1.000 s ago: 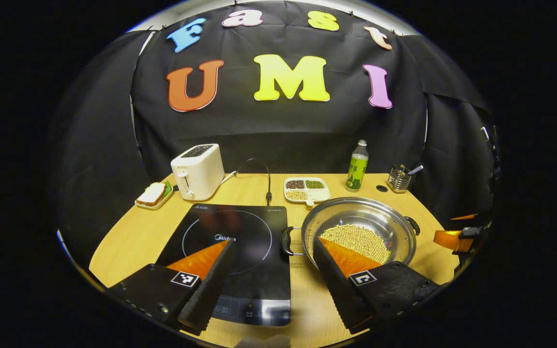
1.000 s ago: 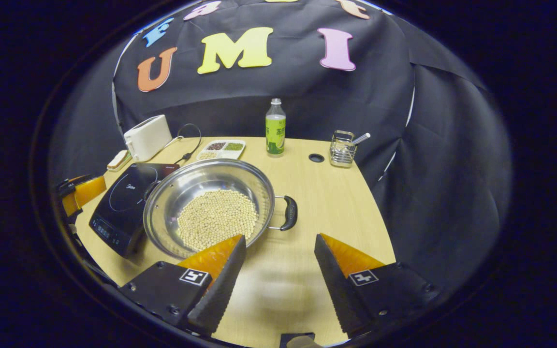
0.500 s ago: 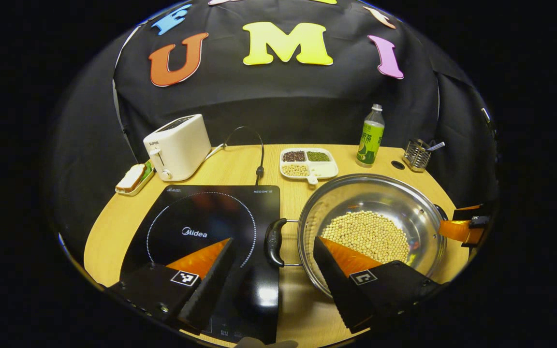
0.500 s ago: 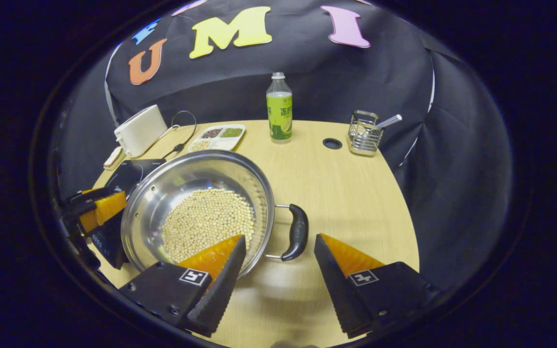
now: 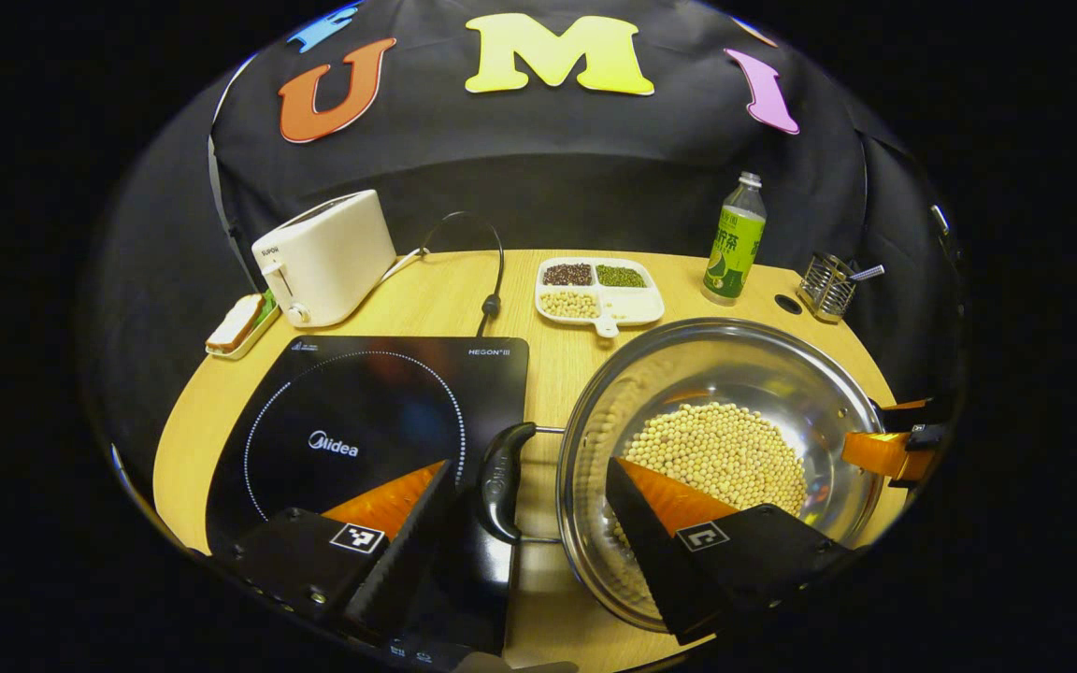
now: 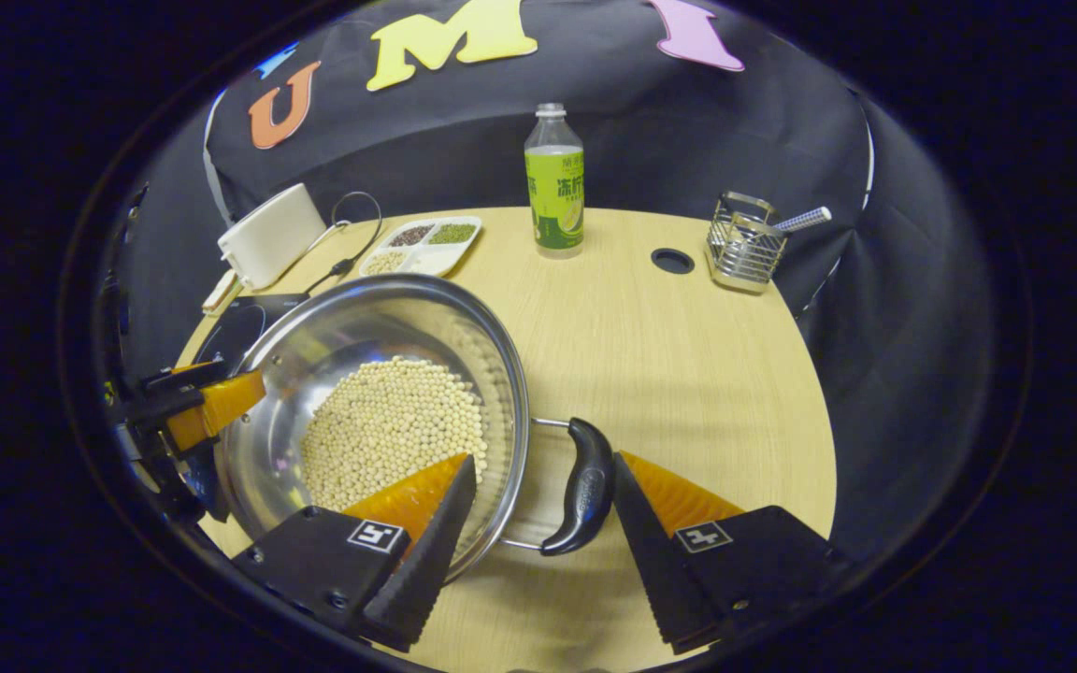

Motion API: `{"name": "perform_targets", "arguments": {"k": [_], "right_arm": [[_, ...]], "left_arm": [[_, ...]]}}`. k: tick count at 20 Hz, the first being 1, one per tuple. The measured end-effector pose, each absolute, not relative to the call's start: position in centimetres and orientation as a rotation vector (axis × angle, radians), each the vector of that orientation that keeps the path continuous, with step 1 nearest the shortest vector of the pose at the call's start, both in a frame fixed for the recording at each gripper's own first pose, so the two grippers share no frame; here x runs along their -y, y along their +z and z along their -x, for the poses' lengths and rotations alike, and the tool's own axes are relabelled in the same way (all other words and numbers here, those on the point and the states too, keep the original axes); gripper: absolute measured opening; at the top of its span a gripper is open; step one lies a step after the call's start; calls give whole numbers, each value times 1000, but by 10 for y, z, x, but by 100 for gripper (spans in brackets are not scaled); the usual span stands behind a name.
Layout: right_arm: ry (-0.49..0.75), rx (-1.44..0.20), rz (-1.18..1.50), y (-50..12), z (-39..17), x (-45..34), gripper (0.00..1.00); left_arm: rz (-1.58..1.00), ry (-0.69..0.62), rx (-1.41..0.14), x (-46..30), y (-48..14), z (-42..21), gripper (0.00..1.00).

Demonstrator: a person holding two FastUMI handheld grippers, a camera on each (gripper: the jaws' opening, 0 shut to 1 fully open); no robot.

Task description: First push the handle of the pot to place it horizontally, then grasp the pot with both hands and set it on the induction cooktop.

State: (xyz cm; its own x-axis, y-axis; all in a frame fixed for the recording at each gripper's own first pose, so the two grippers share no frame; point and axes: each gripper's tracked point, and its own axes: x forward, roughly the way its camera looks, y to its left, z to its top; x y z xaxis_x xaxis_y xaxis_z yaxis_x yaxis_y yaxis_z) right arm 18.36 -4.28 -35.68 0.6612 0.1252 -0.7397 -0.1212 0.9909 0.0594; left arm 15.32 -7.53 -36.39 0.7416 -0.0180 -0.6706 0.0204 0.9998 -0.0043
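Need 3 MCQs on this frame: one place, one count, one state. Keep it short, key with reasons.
1. The induction cooktop lies where relative to the pot in the left gripper view?
A. left of it
B. right of it
C. under it

2. How many sections of the divided tray hold grains?
A. one
B. three
C. four

3. The right gripper is:
A. shut on the handle
B. open, astride the pot's handle
C. shut, empty

Key: A, cooktop sits beside the pot's left handle; B, one section is bare; B, fingers stand apart either side.
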Motion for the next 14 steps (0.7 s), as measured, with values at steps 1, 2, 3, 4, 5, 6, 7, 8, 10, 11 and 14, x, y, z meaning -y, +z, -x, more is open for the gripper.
{"name": "perform_targets", "arguments": {"k": [1, 2, 3, 4, 5, 6, 7, 8, 10, 11, 14], "right_arm": [[144, -850, 0, -359, -183, 41, 91], [145, -853, 3, -359, -184, 42, 89], [144, -857, 4, -360, -186, 41, 86], [146, -863, 4, -363, -186, 41, 85], [144, -873, 0, -365, -185, 41, 84], [141, -884, -2, -367, -184, 40, 83], [135, -889, -6, -369, -185, 41, 82], [125, -893, -5, -370, -185, 43, 82], [114, -902, -17, -372, -184, 43, 77], [112, -908, -14, -372, -183, 43, 75], [72, -933, -49, -373, -183, 45, 71]], "left_arm": [[3, -17, -753, 79, -368, -152, 97], [-3, -19, -739, 80, -368, -156, 98], [-10, -16, -740, 81, -362, -151, 98], [-22, -14, -748, 82, -364, -152, 98], [-39, -16, -756, 82, -368, -154, 99], [-53, -17, -758, 81, -369, -154, 99], [-57, -17, -756, 82, -369, -154, 100], [-60, -12, -756, 82, -369, -154, 94], [-83, 16, -763, 73, -371, -154, 80], [-85, 19, -761, 73, -370, -155, 83], [-103, 25, -768, 70, -372, -157, 81]]}}
